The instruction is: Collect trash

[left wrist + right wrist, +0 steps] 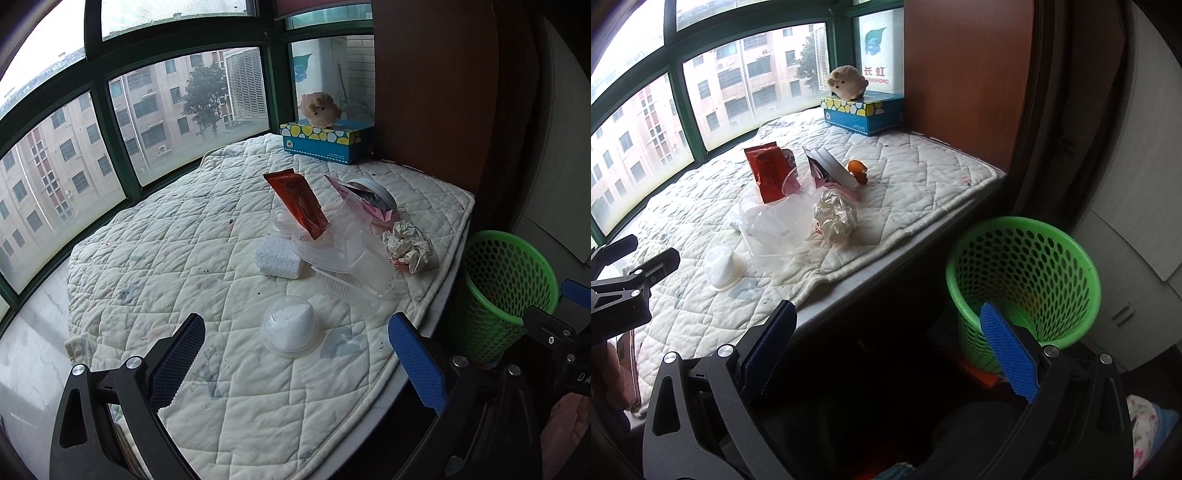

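The left claw (pixel 295 363) hangs spread wide and empty, its ribbed blue pads flanking an upturned translucent plastic cup (pixel 290 325) on the quilted white mat (pixel 147 266). Beyond lie a glossy red wrapper (pixel 297 201), clear plastic trays (pixel 347 262) and crumpled paper (pixel 406 245). The right claw (pixel 886 350), likewise released, hovers near the perforated green basket (pixel 1027 273).

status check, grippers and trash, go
Left gripper open, lined up on small plastic cup. Right gripper open, empty, near green basket. Trash pile untouched on quilt.
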Demonstrator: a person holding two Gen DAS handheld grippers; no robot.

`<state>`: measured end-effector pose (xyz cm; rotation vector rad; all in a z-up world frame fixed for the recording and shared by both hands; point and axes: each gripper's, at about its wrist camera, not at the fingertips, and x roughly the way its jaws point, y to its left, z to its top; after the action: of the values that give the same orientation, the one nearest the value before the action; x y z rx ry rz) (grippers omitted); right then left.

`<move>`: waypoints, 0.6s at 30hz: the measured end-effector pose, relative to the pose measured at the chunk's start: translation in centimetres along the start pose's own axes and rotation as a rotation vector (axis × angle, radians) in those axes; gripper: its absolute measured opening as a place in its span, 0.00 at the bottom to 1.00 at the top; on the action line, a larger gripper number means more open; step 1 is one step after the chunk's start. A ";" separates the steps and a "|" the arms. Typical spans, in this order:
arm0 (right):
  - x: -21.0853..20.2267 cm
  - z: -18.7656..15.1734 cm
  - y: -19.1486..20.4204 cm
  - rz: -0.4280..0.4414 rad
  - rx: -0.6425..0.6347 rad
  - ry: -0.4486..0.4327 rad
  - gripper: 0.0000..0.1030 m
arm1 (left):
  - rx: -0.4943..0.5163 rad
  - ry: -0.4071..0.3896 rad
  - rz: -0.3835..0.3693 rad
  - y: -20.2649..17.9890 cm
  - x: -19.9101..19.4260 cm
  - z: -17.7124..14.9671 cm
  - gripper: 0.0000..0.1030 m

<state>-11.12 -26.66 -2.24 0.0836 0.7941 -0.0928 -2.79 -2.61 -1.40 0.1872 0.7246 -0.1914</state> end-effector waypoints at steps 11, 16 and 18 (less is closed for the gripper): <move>-0.4 0.0 0.3 -0.013 -0.009 -0.012 0.96 | -0.005 -0.008 -0.028 -0.6 -0.3 0.1 0.93; -0.4 0.1 0.3 -0.012 -0.009 -0.015 0.96 | -0.008 -0.014 -0.036 -0.7 -0.5 0.2 0.93; -0.4 0.1 0.3 -0.011 -0.008 -0.015 0.96 | -0.009 -0.014 -0.037 -0.7 -0.5 0.2 0.93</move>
<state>-11.33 -26.35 -1.88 0.0713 0.7802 -0.1003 -3.16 -3.24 -1.01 0.1634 0.7153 -0.2246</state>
